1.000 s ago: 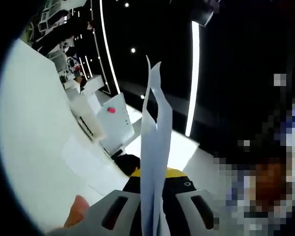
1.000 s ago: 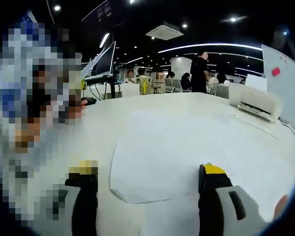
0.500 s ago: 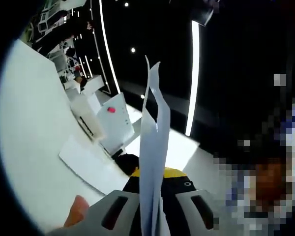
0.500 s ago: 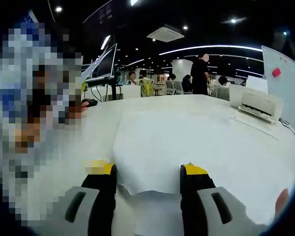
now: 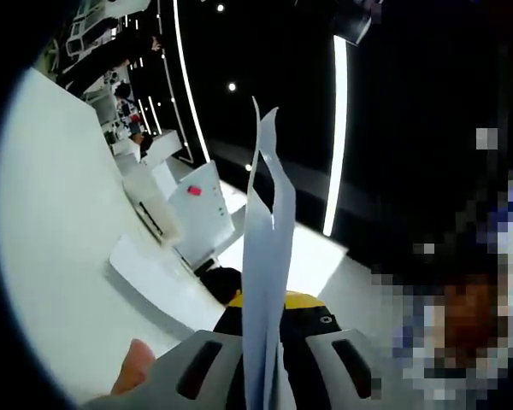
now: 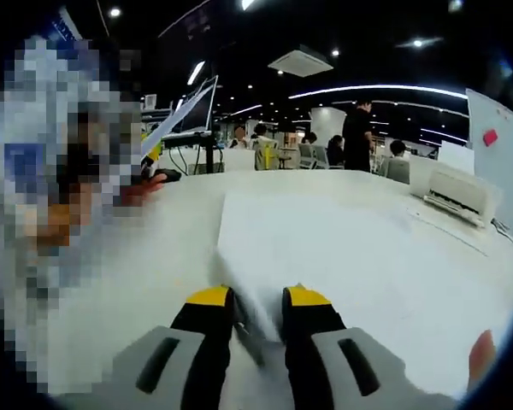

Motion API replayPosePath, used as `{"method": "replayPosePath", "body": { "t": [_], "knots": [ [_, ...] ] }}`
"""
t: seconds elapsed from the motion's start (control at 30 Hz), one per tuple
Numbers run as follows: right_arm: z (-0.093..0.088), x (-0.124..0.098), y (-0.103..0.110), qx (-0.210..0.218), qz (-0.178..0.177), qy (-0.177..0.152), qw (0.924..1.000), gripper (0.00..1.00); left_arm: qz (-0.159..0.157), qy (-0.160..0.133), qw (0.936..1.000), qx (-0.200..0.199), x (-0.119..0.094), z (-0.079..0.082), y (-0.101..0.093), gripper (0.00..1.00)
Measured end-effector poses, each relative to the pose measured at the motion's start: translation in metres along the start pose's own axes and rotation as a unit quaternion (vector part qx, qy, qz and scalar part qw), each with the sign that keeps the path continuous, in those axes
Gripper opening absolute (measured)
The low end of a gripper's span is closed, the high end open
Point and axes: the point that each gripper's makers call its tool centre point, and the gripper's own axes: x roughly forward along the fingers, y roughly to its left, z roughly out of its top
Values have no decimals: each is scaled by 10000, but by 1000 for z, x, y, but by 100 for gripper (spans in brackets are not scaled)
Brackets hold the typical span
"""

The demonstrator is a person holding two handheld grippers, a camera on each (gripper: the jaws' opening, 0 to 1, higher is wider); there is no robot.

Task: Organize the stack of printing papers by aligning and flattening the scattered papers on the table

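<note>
Left gripper: pressed together on a sheaf of printing papers; the sheets stand edge-on between its yellow-tipped jaws and rise up the middle of the left gripper view, their top edges splayed into two points; a fingertip of the person shows beside the gripper's grey body.
Right gripper: narrowed to a slim gap and pinching the near edge of a flat sheet of paper; the edge is lifted and creased between the yellow tips.
Flat sheet: lies on the white tabletop, reaching away from the right gripper toward the far side; in the left gripper view it shows as a pale sheet on the tilted tabletop.
Printer: white; sits at the tabletop's right edge, well apart from the sheet.
Whiteboard: stands behind the printer; carries a small red magnet.
Background: people stand and sit at desks beyond the tabletop under curved ceiling lights; a monitor stands at the left.
</note>
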Motion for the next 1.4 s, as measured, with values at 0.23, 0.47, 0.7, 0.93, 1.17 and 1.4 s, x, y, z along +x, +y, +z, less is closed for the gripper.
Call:
{"method": "replayPosePath", "body": {
  "t": [0.23, 0.47, 0.7, 0.93, 1.17, 1.4],
  "knots": [
    [3, 0, 13, -1080, -26, 157, 9940, 4, 15, -2, 10000, 2, 0, -1, 0, 6],
    [3, -2, 12, -827, -143, 321, 9960, 0, 26, -2, 10000, 1, 0, -2, 0, 6],
    [39, -25, -2, 283, -114, -656, 9974, 0, 27, -12, 10000, 2, -1, 1, 1, 6],
    [73, -57, -18, 1412, 80, -1560, 9776, 0, 129, -56, 9999, 28, -1, 3, 5, 6],
    [102, -86, -26, 1459, 73, -1922, 9704, 0, 383, -234, 9990, 11, 0, 10, 16, 6],
    [144, -118, -16, 1863, 445, -2470, 9499, 0, 616, -293, 9975, -187, 8, 1, 27, 6]
  ]
}}
